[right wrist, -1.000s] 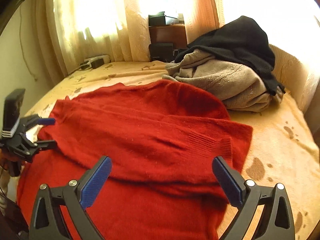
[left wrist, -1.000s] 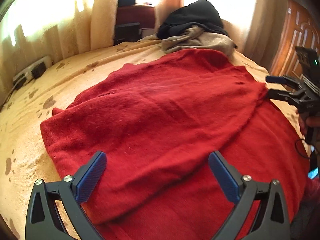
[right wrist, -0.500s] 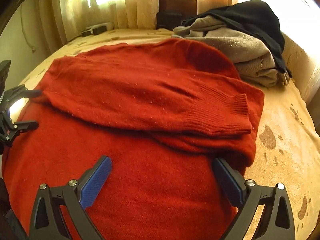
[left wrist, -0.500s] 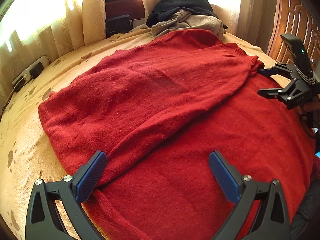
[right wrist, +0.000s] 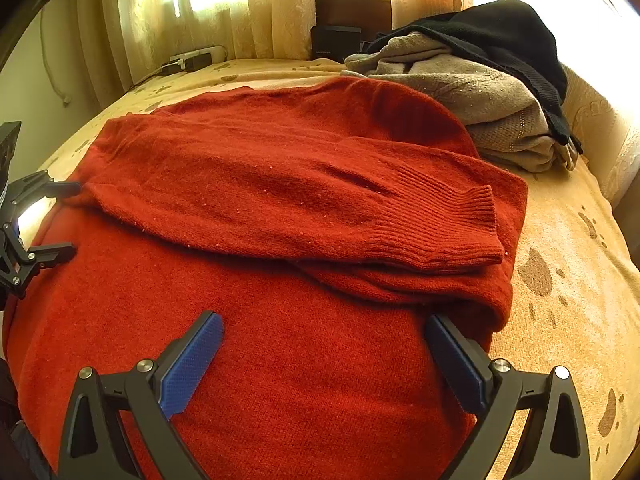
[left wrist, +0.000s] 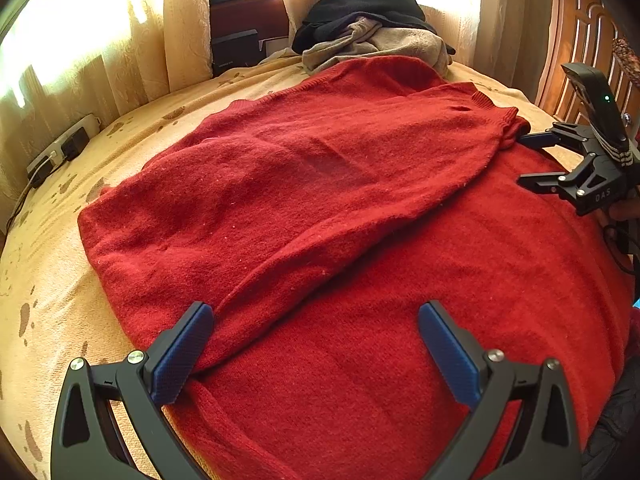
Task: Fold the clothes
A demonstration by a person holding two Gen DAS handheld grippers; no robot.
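light: strong daylight through curtains (left wrist: 132, 36) ahead of the jaws, blown out | cast: warm | focus: sharp | edges: fisheye-bent, dark corners | shadows: apparently soft

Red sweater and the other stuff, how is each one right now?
Red sweater: spread flat, both sleeves folded across its body.
Beige garment: crumpled in a heap.
Black garment: draped on the beige one.
Left gripper: open, empty.
Right gripper: open, empty.
Curtains: drawn shut.
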